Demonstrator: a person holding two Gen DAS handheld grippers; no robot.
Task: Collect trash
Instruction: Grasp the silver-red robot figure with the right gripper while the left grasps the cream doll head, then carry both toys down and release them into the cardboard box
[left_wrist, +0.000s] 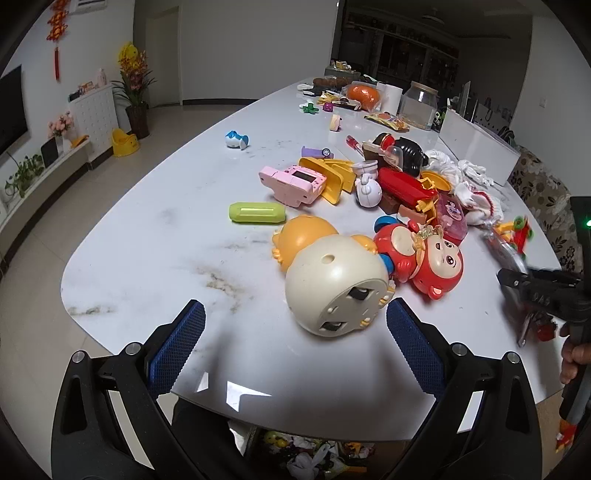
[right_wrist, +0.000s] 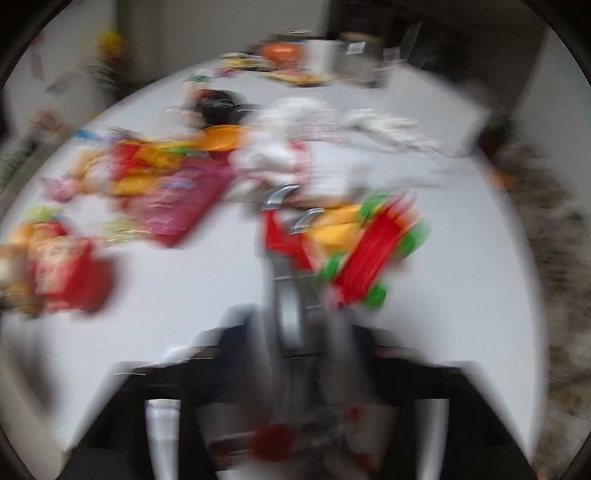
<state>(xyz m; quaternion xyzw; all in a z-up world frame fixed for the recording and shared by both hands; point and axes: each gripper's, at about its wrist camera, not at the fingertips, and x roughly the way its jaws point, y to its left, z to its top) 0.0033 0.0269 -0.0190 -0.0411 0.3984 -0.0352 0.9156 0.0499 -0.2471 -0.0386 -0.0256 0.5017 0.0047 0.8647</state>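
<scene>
My left gripper (left_wrist: 295, 332) is open and empty above the near end of the white table (left_wrist: 147, 258); a cream and orange toy figure (left_wrist: 332, 284) lies just beyond its fingertips. My right gripper (left_wrist: 517, 284) shows at the right edge of the left wrist view, shut on a crinkly clear plastic wrapper with red and silver parts (left_wrist: 506, 251). The right wrist view is badly blurred; the wrapper (right_wrist: 288, 302) runs up between the fingers there. A bin of trash (left_wrist: 314, 458) shows under the table edge.
A pile of toys covers the table's middle: a red monkey toy (left_wrist: 428, 258), a pink camera toy (left_wrist: 291, 182), a green cylinder (left_wrist: 256, 213), white cloth (left_wrist: 472, 184), a red and green toy (right_wrist: 373, 251). Snack packets and a clear jar (left_wrist: 419, 105) stand at the far end.
</scene>
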